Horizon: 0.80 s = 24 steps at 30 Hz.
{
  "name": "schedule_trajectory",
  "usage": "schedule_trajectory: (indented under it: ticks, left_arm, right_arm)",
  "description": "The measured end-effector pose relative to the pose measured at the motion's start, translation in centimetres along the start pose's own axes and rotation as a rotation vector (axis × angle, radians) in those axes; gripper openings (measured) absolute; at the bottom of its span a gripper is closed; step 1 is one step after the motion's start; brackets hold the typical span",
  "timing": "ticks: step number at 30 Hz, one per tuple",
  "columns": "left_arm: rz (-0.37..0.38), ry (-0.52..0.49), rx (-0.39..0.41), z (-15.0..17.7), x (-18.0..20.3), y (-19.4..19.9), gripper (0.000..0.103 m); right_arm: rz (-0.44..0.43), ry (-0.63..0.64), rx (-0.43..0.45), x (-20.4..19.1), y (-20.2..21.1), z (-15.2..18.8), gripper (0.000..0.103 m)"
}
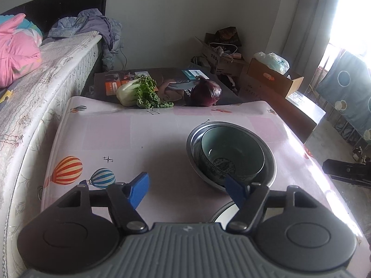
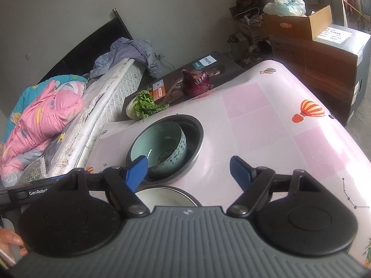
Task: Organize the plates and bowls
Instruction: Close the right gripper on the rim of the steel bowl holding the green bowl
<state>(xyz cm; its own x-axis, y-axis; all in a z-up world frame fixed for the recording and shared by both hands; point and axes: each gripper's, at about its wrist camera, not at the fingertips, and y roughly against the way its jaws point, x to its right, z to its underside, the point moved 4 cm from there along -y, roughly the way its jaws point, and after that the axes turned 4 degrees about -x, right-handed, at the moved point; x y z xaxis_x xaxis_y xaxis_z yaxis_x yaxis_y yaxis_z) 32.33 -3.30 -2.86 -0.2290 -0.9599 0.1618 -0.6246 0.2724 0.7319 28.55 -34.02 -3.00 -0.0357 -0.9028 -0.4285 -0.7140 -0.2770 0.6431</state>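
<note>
Tabletop scene: left gripper [image 1: 187, 191] with jaws apart and nothing between them, above the pink tablecloth [image 1: 139, 139]. Right of it, a green bowl [image 1: 231, 155] sits tilted inside a metal basin [image 1: 269, 159]; a white plate [image 2: 162, 197] lies just nearer. Right gripper [image 2: 189, 173] likewise spread, empty.

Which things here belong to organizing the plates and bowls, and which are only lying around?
For the job:
- teal ceramic bowl
- metal bowl holding it
- white plate

Just lying about:
- bok choy
- red onion
- cardboard boxes
- pink quilt
</note>
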Motion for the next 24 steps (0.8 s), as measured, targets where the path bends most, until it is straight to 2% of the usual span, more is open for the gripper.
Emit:
schedule_trajectory:
  ticks: [4, 9, 12, 24]
  left_arm:
    - [0.012, -0.002, -0.012, -1.2, 0.2, -2.4, 0.062]
    - [0.021, -0.017, -0.059, -1.4, 0.2, -5.2, 0.052]
    - [0.026, -0.01, -0.089, -1.2, 0.1, -6.4, 0.046]
    - [0.06, 0.023, -0.157, -1.3, -0.5, -9.2, 0.043]
  right_arm:
    - [-0.009, -0.007, -0.031, 0.8, -3.5, -1.5, 0.072]
    - [-0.018, -0.001, -0.069, 1.1, -7.5, -2.6, 0.055]
    - [-0.021, -0.001, -0.084, 1.4, -9.2, -3.0, 0.049]
    - [-0.055, -0.052, -0.172, 2.8, -13.9, -2.9, 0.03]
